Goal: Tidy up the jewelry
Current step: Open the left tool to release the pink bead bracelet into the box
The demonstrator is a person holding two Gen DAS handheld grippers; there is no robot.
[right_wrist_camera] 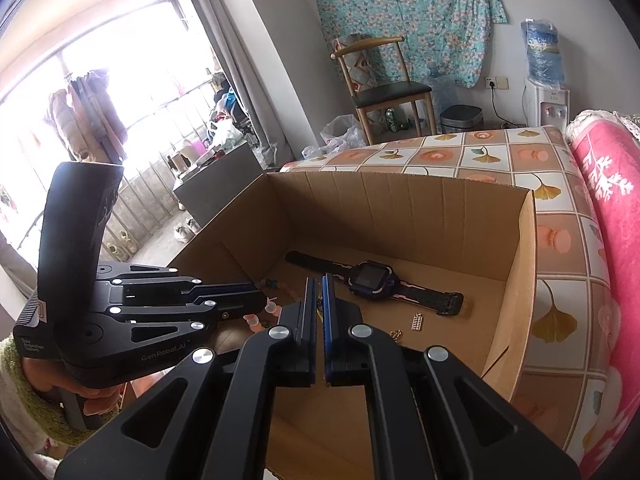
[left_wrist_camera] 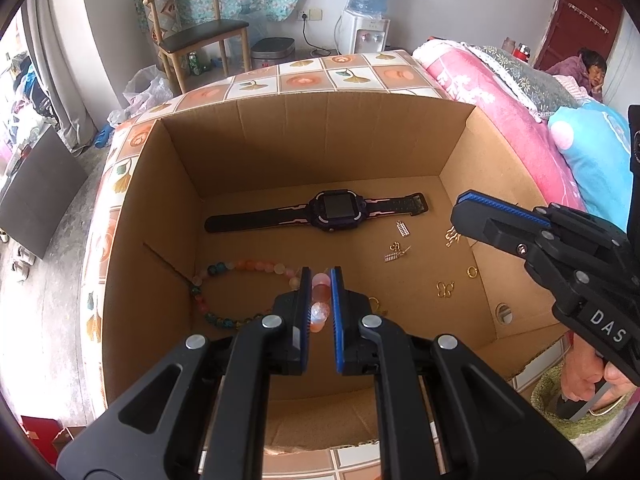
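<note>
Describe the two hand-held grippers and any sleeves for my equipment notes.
Both grippers are black with blue ribbed finger pads and silver pivot screws. The right gripper carries a "DAS" label; the left gripper reads "GenRobot.AI". A fuzzy light-green cuff shows at the left wrist.

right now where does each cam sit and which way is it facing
Left wrist: sits on the left gripper, looks down into the box at the bead bracelet it pinches; the right gripper and a hand show.
Right wrist: sits on the right gripper, looks lower across the box at the watch; the left gripper and a sleeve show.
Shared: box, watch, bracelet, chair, water dispenser.
</note>
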